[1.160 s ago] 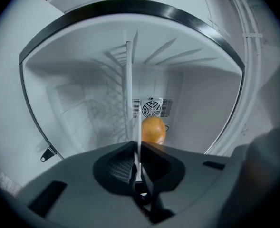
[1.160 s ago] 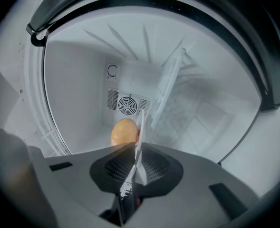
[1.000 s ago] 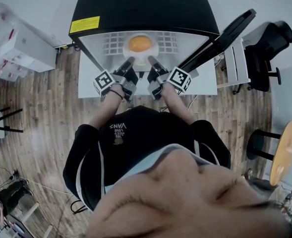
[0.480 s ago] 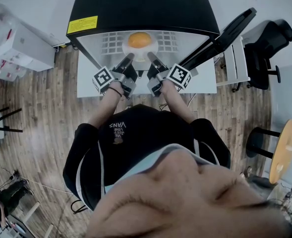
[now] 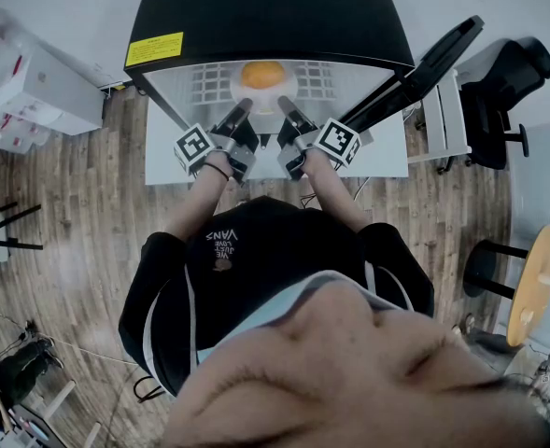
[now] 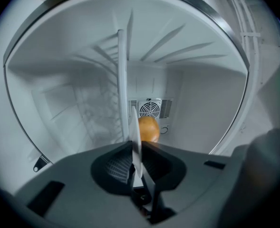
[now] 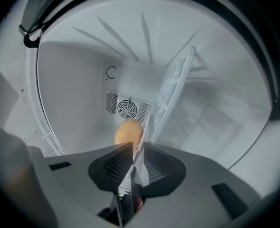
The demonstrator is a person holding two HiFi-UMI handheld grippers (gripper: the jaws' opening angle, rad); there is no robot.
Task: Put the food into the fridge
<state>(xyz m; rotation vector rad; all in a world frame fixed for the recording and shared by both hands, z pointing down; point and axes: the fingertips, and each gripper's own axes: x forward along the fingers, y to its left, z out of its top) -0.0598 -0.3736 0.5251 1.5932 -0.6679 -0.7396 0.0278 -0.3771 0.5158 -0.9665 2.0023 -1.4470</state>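
1 plate (image 5: 267,97) carrying orange food (image 5: 262,73): moved deeper into fridge (image 5: 256,17). Left gripper (image 5: 246,105) fingers just easing open, rim between them. Right gripper (image 5: 282,103) fingers narrow, gripping rim. Placement judged nearly complete.

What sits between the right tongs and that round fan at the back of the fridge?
The orange food, on a white plate whose rim the right tongs pinch. The right gripper view shows it, fan behind.

Plate (image 5: 280,92) — deeper into fridge (image 5: 265,12)
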